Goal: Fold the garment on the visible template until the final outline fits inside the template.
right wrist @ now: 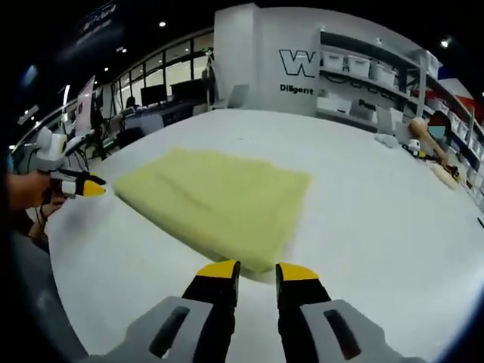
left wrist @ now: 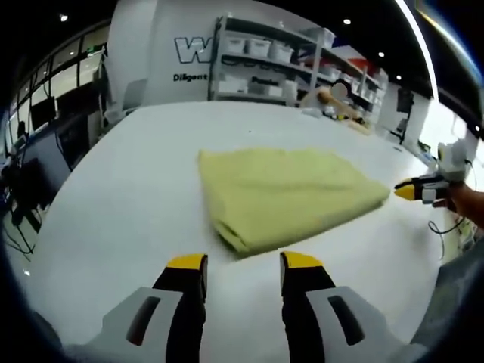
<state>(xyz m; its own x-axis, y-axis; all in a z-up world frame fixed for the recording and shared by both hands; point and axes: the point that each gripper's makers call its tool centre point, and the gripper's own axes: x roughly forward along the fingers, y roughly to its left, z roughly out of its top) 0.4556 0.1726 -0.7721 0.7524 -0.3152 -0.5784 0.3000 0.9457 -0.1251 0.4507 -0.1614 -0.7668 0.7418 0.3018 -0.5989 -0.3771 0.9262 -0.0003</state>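
On the broad white bench [left wrist: 136, 189], a pale yellow-green cloth garment [left wrist: 287, 193] lies folded into a thick, roughly rectangular pad, its layered edge showing along the near side in the left gripper view. It rests flat near the middle of the bench surface, with bare white around it on all sides.

In the left gripper view, the left claw [left wrist: 243, 274] hangs just short of the garment's near folded edge, its two black jaws with yellow tips standing apart with a clear gap between them and nothing held. At the right edge of that view the right claw [left wrist: 408, 190] comes in, held by a person's hand [left wrist: 465, 203], its yellow tip just beside the garment's right corner; whether it touches the cloth cannot be told from there.

In the right gripper view, the right claw [right wrist: 257, 276] sits close to the garment [right wrist: 219, 200] at its near edge, jaws apart and empty. The left claw [right wrist: 87, 187] shows at the left of that view, gripped by a hand [right wrist: 26, 189], its yellow tip near the garment's left corner but apart from it.

Beyond the bench stand white metal shelving racks [left wrist: 265, 64] carrying white storage bins, beside a white wall panel with dark lettering [right wrist: 299, 72]. Dark computer monitors [right wrist: 155, 94] line a row of desks further back.
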